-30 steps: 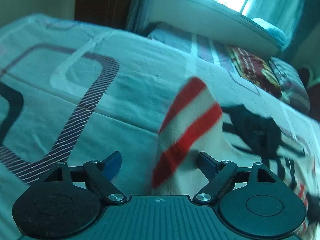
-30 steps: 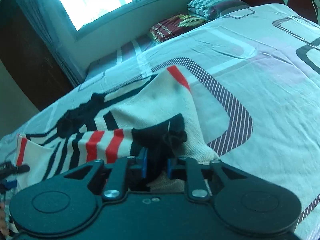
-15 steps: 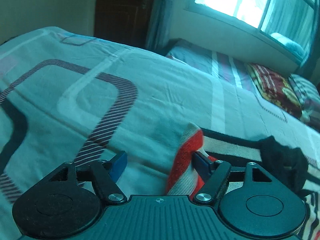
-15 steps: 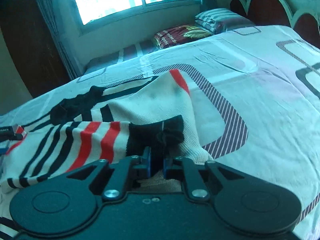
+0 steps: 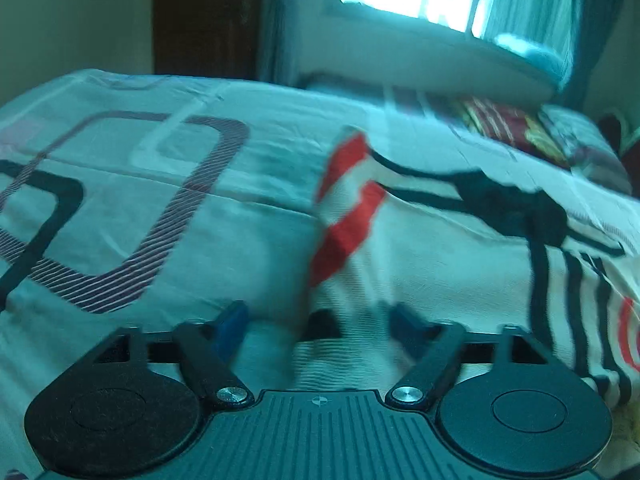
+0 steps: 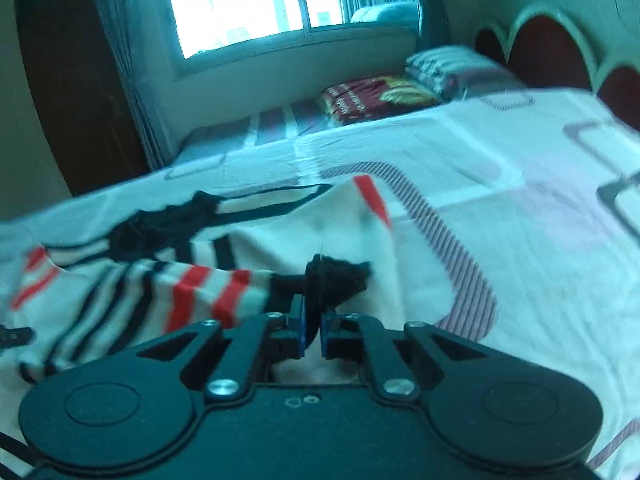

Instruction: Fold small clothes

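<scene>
Striped sweater (image 6: 304,236) spread on bed (image 6: 500,184) for folding; black cuff (image 6: 336,280) pinched in right claw (image 6: 313,326); left claw (image 5: 320,322) opening, hem unpressed between.

A cream knit sweater (image 6: 304,236) with red and black stripes lies spread on the bed. One striped sleeve (image 6: 160,292) runs across the body, ending in a black cuff (image 6: 336,280) that is raised off the cream panel. A second black cuff (image 6: 152,232) lies crumpled nearer the far edge of the garment. In the left wrist view, a red-striped edge (image 5: 348,208) stands lifted and folded upward; details are blurred.
</scene>
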Tool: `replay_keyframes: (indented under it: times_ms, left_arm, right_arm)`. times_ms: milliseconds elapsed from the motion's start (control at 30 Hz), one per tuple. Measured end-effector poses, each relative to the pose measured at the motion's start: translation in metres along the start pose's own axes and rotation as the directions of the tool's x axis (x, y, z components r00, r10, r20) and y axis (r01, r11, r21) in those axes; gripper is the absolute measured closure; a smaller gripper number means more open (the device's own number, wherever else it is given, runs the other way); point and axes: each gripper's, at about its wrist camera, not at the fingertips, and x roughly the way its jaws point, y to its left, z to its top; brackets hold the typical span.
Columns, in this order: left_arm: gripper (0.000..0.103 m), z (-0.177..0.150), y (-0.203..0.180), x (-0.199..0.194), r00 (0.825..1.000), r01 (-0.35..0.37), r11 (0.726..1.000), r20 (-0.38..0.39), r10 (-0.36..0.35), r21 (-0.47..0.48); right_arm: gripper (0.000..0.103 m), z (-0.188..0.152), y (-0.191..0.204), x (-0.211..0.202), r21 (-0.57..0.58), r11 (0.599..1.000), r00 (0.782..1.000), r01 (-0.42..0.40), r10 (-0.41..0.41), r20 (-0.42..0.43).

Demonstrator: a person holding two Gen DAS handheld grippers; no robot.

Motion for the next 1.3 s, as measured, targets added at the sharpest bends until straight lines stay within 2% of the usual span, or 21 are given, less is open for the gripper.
replay_keyframes:
  times_ms: [33, 133, 200, 233, 367, 467, 567, 633, 667, 700, 733, 800, 900, 1000, 1167, 1300]
  left_arm:
    - [0.016, 0.000, 0.000, -0.001, 1.000, -0.008, 1.000, -0.003, 0.008, 0.002]
    - [0.016, 0.004, 0.002, -0.006, 1.000, -0.016, 1.000, -0.025, 0.016, -0.005]
    - [0.016, 0.006, 0.001, -0.017, 1.000, -0.020, 1.000, -0.017, 0.020, -0.006]
    - [0.016, 0.007, -0.002, -0.025, 1.000, -0.015, 1.000, -0.005, 0.015, 0.003]
    - [0.016, 0.007, -0.027, -0.053, 0.998, 0.041, 0.996, 0.046, -0.045, 0.080]
    - [0.016, 0.001, -0.044, -0.051, 0.998, 0.065, 0.992, 0.011, -0.066, 0.104]
    - [0.016, -0.012, -0.044, -0.035, 0.999, 0.031, 0.992, -0.042, -0.027, 0.122]
    - [0.000, -0.020, -0.034, -0.030, 0.999, 0.021, 0.995, -0.047, -0.017, 0.094]
    - [0.000, -0.022, -0.026, -0.026, 0.998, 0.016, 0.998, -0.065, -0.012, 0.055]
    - [0.000, -0.023, -0.020, -0.025, 0.997, 0.034, 0.999, -0.070, -0.032, 0.022]
    - [0.000, -0.023, -0.020, -0.025, 0.998, 0.024, 0.999, -0.065, -0.022, 0.037]
    - [0.000, -0.025, -0.024, -0.027, 0.998, 0.011, 0.998, -0.060, -0.007, 0.063]
    - [0.000, -0.025, -0.021, -0.027, 0.998, 0.016, 0.999, -0.067, -0.013, 0.043]
    - [0.000, -0.024, -0.024, -0.030, 0.998, -0.008, 0.999, -0.068, 0.011, 0.045]
    - [0.000, -0.022, -0.027, -0.050, 0.998, -0.024, 0.999, -0.050, 0.026, 0.030]
    - [0.000, -0.026, -0.041, -0.076, 1.000, 0.007, 0.996, -0.010, -0.007, 0.084]
  right_arm:
    - [0.096, -0.004, -0.006, 0.000, 0.015, 1.000, 1.000, -0.025, 0.025, 0.013]
    - [0.092, -0.003, -0.005, -0.011, -0.006, 1.000, 0.999, 0.010, -0.009, 0.034]
    - [0.080, 0.003, -0.007, -0.023, 0.028, 0.999, 0.996, 0.044, -0.046, 0.076]
    - [0.080, 0.006, -0.007, -0.030, 0.035, 0.998, 0.993, 0.048, -0.052, 0.105]
    - [0.080, 0.018, 0.011, -0.044, -0.010, 0.999, 0.989, -0.033, 0.034, 0.146]
    - [0.081, 0.018, 0.031, -0.037, -0.052, 0.992, 0.989, -0.115, 0.120, 0.089]
    - [0.081, 0.010, 0.046, -0.024, -0.107, 0.984, 0.989, -0.143, 0.146, 0.019]
    - [0.081, 0.002, 0.052, -0.011, -0.151, 0.981, 0.992, -0.123, 0.119, -0.037]
    - [0.082, -0.003, 0.052, -0.001, -0.177, 0.980, 0.994, -0.094, 0.084, -0.063]
    - [0.082, -0.007, 0.047, -0.001, -0.188, 0.978, 0.995, -0.095, 0.092, -0.022]
    - [0.082, -0.008, 0.044, 0.000, -0.200, 0.977, 0.998, -0.067, 0.068, -0.005]
    - [0.082, -0.005, 0.036, -0.001, -0.179, 0.982, 0.998, -0.057, 0.055, -0.012]
    - [0.082, -0.006, 0.029, -0.002, -0.182, 0.982, 0.999, -0.051, 0.048, -0.017]
    - [0.081, -0.003, 0.031, -0.007, -0.184, 0.982, 0.999, -0.038, 0.033, -0.030]
    - [0.079, -0.002, 0.038, -0.030, -0.169, 0.979, 0.994, -0.110, 0.113, 0.005]
    - [0.079, -0.008, 0.045, -0.043, -0.167, 0.971, 0.985, -0.171, 0.172, -0.011]
